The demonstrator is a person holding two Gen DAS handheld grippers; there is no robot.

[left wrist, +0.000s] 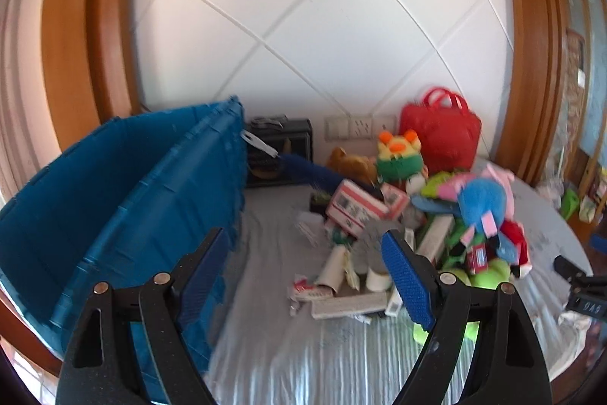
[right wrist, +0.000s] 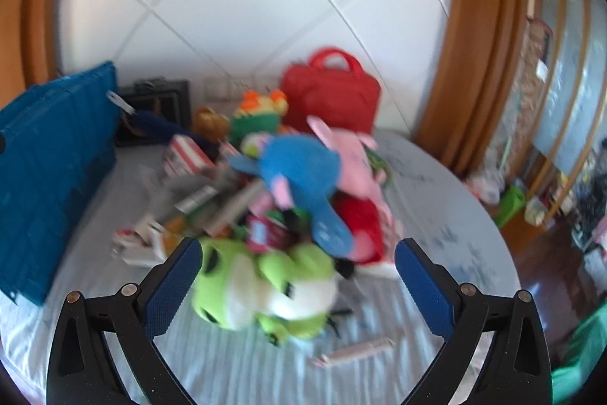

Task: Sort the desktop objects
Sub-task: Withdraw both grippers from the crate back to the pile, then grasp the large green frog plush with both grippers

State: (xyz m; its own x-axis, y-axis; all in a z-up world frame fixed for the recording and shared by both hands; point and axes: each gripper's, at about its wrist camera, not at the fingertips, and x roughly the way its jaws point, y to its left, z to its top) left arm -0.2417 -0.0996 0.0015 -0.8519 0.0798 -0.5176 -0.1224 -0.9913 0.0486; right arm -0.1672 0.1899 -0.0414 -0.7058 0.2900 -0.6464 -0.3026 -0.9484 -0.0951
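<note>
A heap of toys and boxes lies on a round table with a pale striped cloth (left wrist: 288,359). It holds a blue plush (right wrist: 303,173), a pink plush (right wrist: 356,169), a green frog plush (right wrist: 261,287), a red-striped box (left wrist: 351,207) and small white tubes (left wrist: 353,304). A blue plastic crate (left wrist: 114,211) stands at the left. My left gripper (left wrist: 303,272) is open and empty above the cloth beside the crate. My right gripper (right wrist: 299,276) is open, with the frog plush between its fingers, apart from both pads. Both views are blurred.
A red handbag (left wrist: 440,135) and a dark case (left wrist: 280,150) stand against the white tiled wall at the back. Wooden door frames flank the wall. The table's right edge (right wrist: 504,245) drops to a cluttered floor. The right gripper shows at the left view's right side (left wrist: 580,287).
</note>
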